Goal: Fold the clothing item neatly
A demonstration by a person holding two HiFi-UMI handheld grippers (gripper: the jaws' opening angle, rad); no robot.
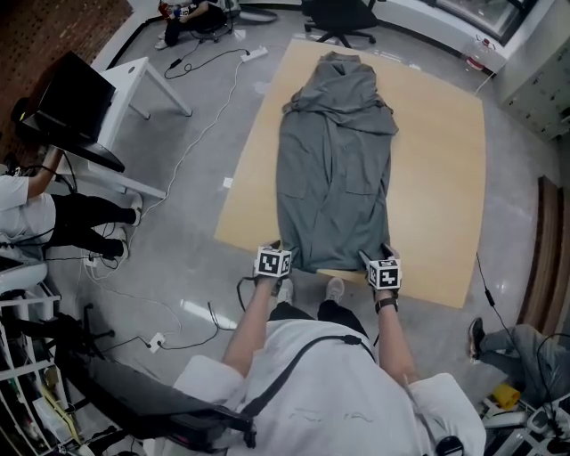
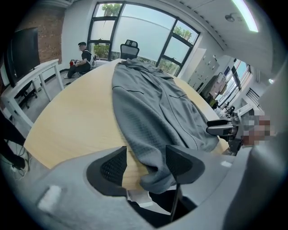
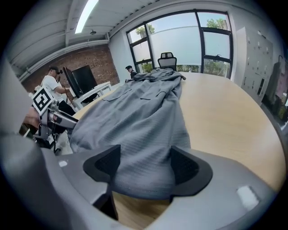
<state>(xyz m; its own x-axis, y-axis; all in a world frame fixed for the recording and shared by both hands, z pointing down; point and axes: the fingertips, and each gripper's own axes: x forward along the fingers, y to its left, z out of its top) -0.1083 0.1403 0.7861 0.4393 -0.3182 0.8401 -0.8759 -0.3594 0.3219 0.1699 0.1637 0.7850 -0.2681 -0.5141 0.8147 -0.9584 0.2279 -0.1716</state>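
Garment [image 1: 334, 160] in the head view lies full length along the wooden table [image 1: 436, 178], sleeves seemingly tucked in and the crosswise folds all to come, I'd say, with both forearms reaching down to its six o'clock hem. Left gripper view: left gripper [image 2: 146, 164] tilts down, jaws spread, hem corner loose between them. Right gripper view: right gripper [image 3: 146, 164] likewise stands wide apart around the hem's other corner, not pinching.

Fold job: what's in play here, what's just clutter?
In play: grey garment, wooden table under it, left gripper and right gripper, both open at its near hem.
Clutter: office chair, white desk, monitor, power strip on the floor.
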